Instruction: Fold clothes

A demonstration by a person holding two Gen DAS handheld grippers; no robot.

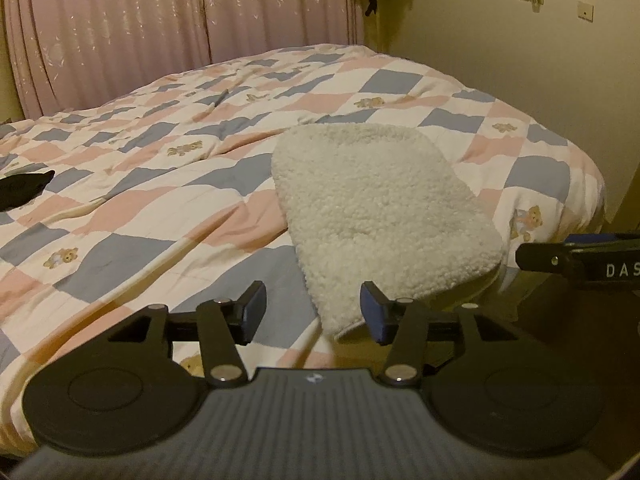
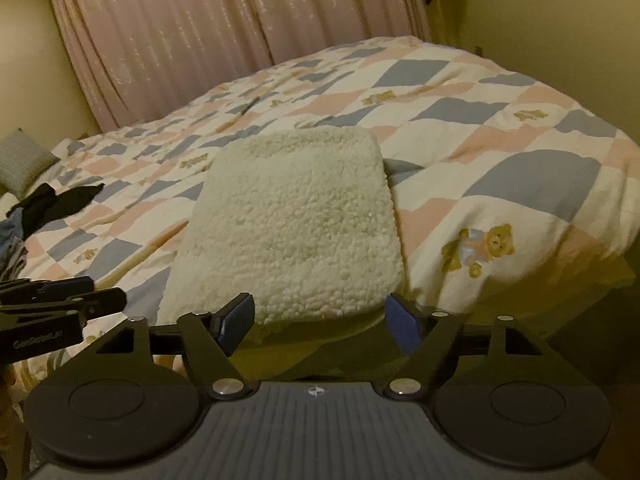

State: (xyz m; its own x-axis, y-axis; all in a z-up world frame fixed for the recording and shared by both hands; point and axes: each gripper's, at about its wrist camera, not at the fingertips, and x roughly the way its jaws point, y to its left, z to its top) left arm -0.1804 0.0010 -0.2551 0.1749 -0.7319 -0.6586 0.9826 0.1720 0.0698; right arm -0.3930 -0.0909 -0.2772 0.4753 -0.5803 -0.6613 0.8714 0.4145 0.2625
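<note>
On the near corner of the bed [image 1: 552,160] we find the cream fleece garment [image 1: 372,208] lying as a neat, flat, rounded packet, its near end reaching right to the mattress edge and slightly over it, and that looks to us like a finished fold set where both hands could reach it. We see our left claw [image 1: 312,312] with its jaws parted and nothing pinched; the garment's near tip shows through the gap, yet the pads are clear of it. Our right claw [image 2: 320,320] gapes wider, also empty, hanging just off the edge in front of the packet. We judge both are letting go and leaving the piece alone. Off to the left, well apart, we spot a heap of dark clothes [image 2: 60,204] near a grey cushion [image 2: 24,160], likely the next work. Between packet and heap the quilt [image 2: 500,120] lies open, though rumpled, so we have plenty of room to spread another piece. On the right we watch that drop at the bed's side, and the curtain [image 1: 160,32] closes off the far end.
</note>
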